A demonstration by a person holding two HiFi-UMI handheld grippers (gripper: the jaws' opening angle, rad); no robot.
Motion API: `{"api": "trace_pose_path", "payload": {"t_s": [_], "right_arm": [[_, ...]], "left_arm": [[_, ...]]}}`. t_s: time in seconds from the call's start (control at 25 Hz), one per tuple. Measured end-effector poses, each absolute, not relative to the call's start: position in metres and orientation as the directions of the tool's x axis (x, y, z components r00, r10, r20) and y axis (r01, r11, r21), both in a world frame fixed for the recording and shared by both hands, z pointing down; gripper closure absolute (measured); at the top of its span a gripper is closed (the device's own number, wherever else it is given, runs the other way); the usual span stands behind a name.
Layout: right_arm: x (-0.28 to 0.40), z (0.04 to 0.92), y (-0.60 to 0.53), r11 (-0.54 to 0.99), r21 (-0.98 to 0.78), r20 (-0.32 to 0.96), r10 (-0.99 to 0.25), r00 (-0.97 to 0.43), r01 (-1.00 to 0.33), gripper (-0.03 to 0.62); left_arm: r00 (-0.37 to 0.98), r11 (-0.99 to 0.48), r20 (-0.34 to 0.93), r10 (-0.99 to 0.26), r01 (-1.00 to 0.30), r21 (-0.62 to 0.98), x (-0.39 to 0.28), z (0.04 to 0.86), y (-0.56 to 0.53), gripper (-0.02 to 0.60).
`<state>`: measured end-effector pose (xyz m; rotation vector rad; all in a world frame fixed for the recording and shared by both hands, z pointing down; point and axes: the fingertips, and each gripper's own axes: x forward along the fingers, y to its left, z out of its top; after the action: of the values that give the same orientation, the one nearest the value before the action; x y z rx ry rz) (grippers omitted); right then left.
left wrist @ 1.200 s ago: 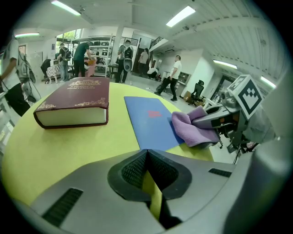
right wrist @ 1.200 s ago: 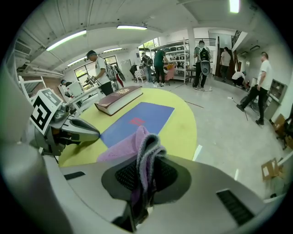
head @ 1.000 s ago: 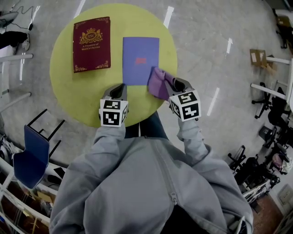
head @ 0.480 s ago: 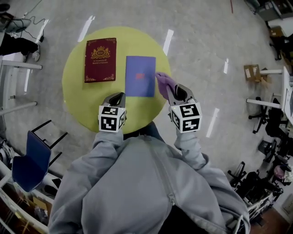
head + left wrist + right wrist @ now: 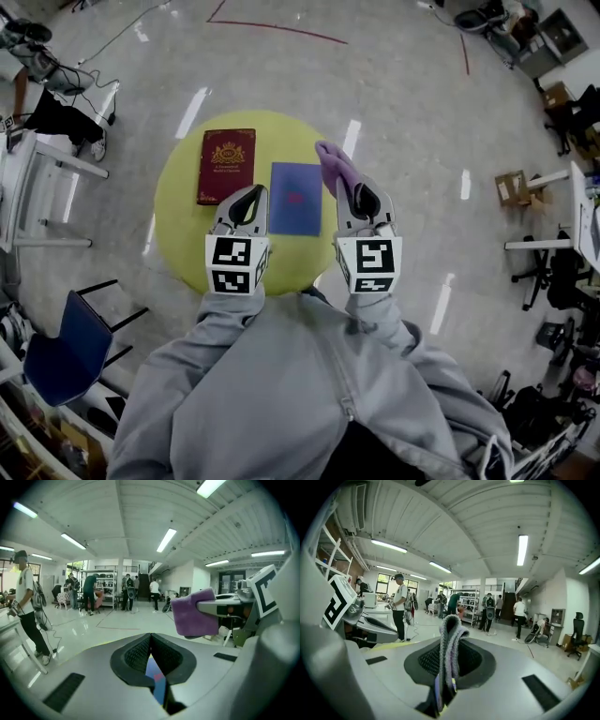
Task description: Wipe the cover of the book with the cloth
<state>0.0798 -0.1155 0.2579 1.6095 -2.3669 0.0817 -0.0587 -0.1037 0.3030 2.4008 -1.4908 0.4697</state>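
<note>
A blue book (image 5: 295, 198) lies on the round yellow table (image 5: 178, 225), with a dark red book (image 5: 225, 166) to its left. My right gripper (image 5: 354, 192) is held above the table's right side, shut on a purple cloth (image 5: 336, 167) that sticks out past its tips. In the right gripper view the cloth (image 5: 450, 639) is pinched, folded, between the jaws. My left gripper (image 5: 251, 194) hovers over the blue book's left edge, shut and holding nothing. The left gripper view shows the blue book (image 5: 154, 677) through the slit below the jaws and the cloth (image 5: 193, 612) at the right.
A blue chair (image 5: 61, 342) stands at the lower left and white tables (image 5: 37, 178) at the left. A cardboard box (image 5: 513, 187) and office chairs (image 5: 553, 272) are at the right. Several people (image 5: 401, 606) stand far off in the room.
Both grippers have risen well above the table, which now looks smaller and farther. The cloth has lifted off the blue book's right edge, still pinched in the right gripper.
</note>
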Motion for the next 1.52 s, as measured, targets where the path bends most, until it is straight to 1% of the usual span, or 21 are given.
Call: {"api": "trace_pose_path", "payload": {"t_s": [0.36, 0.48, 0.6, 1.0, 1.36, 1.52], "right_arm": [[0.061, 0.178, -0.1, 0.357, 0.141, 0.052, -0.934, -0.354, -0.923, 0.533], [0.06, 0.162, -0.098, 0.351, 0.15, -0.013, -0.934, -0.357, -0.924, 0.533], [0.059, 0.152, -0.098, 0.353, 0.163, -0.069, -0.928, -0.367, -0.922, 0.533], [0.058, 0.156, -0.102, 0.372, 0.172, -0.05, -0.922, -0.385, -0.912, 0.533], [0.053, 0.165, -0.109, 0.384, 0.141, -0.012, -0.921, -0.389, -0.913, 0.533], [0.053, 0.165, -0.112, 0.388, 0.153, -0.028, -0.917, -0.397, -0.909, 0.533]], "left_arm": [[0.398, -0.405, 0.173, -0.901, -0.914, -0.01, -0.057, 0.199, -0.097, 0.565], [0.384, -0.391, 0.118, -0.916, -0.92, -0.04, -0.058, 0.18, -0.096, 0.565], [0.38, -0.386, 0.091, -0.921, -0.921, -0.06, -0.055, 0.172, -0.095, 0.565], [0.402, -0.408, 0.096, -0.911, -0.912, -0.051, -0.044, 0.176, -0.095, 0.565], [0.405, -0.41, 0.102, -0.909, -0.911, -0.041, -0.048, 0.182, -0.102, 0.565], [0.408, -0.414, 0.104, -0.907, -0.909, -0.041, -0.048, 0.184, -0.104, 0.565]]}}
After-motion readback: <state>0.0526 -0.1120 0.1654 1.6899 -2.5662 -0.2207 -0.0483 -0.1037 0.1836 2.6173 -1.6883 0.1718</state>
